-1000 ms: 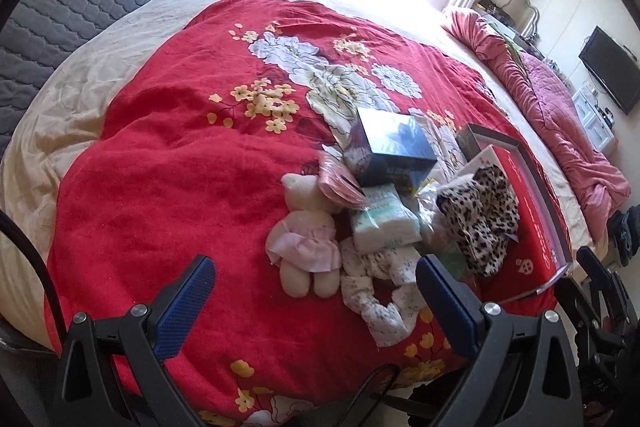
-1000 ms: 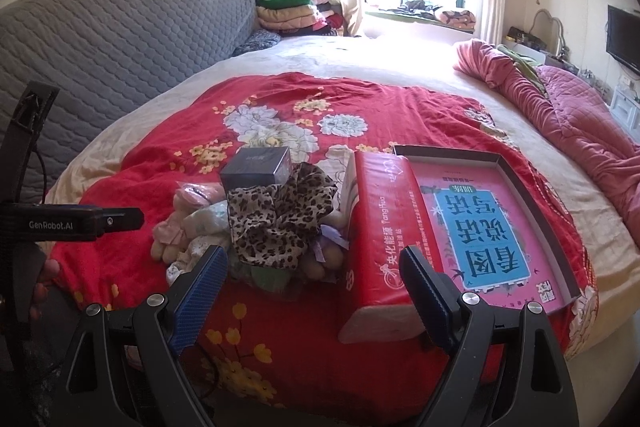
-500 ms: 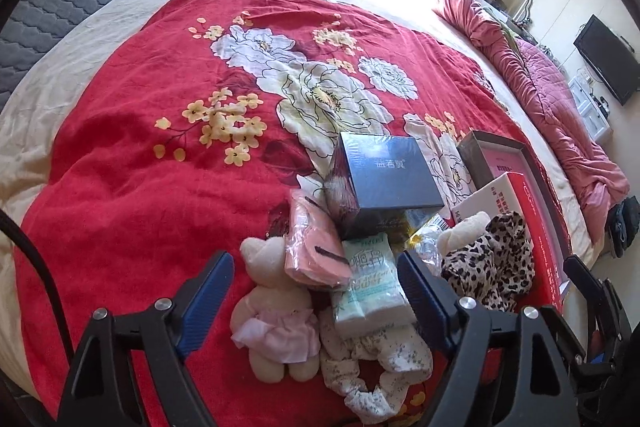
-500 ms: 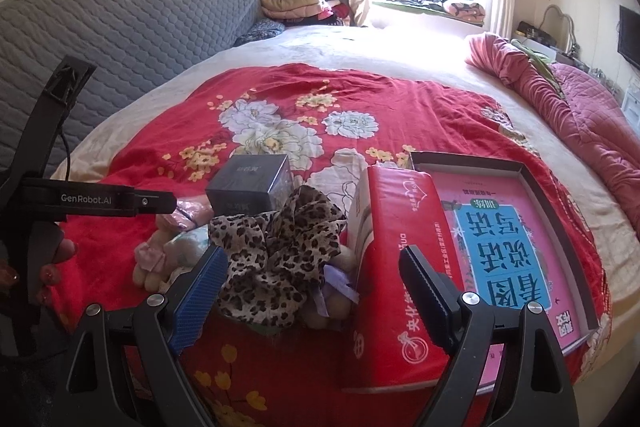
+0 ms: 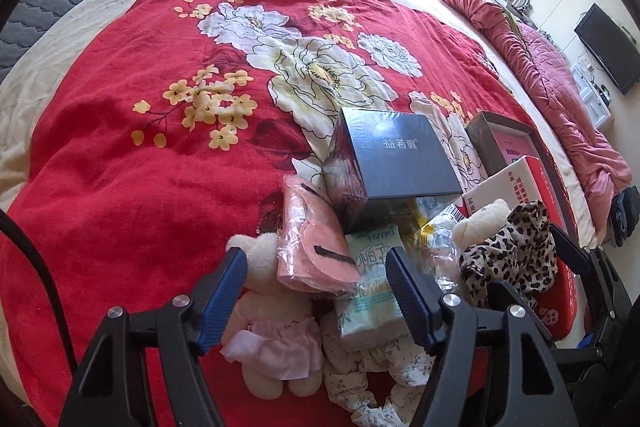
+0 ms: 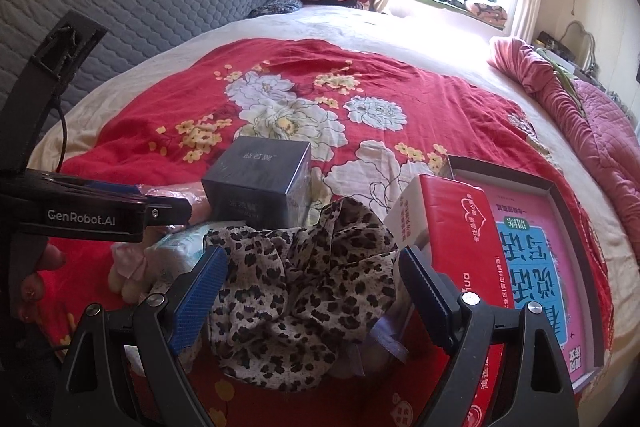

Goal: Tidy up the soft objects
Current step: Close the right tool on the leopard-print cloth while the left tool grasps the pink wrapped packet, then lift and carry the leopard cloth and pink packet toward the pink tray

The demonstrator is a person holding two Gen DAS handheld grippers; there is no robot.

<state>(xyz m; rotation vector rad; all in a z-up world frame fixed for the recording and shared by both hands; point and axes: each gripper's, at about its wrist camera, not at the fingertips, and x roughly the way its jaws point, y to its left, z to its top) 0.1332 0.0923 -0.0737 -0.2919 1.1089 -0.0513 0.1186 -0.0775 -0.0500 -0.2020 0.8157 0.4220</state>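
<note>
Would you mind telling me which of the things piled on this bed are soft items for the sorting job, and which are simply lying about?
For the job:
- leopard-print cloth
- plush bear in a pink skirt
- pink cloth in a clear bag
- floral white fabric

Just lying about:
- dark box
- red tissue pack
- book tray
- tissue packet

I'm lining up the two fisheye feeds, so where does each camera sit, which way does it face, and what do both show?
Left wrist: on the left gripper, open, looking down over the pink packet and teddy.
Right wrist: on the right gripper, open, low, facing the leopard cloth; the left gripper and a hand show at left.
Shared: dark box, leopard cloth, red quilt.
</note>
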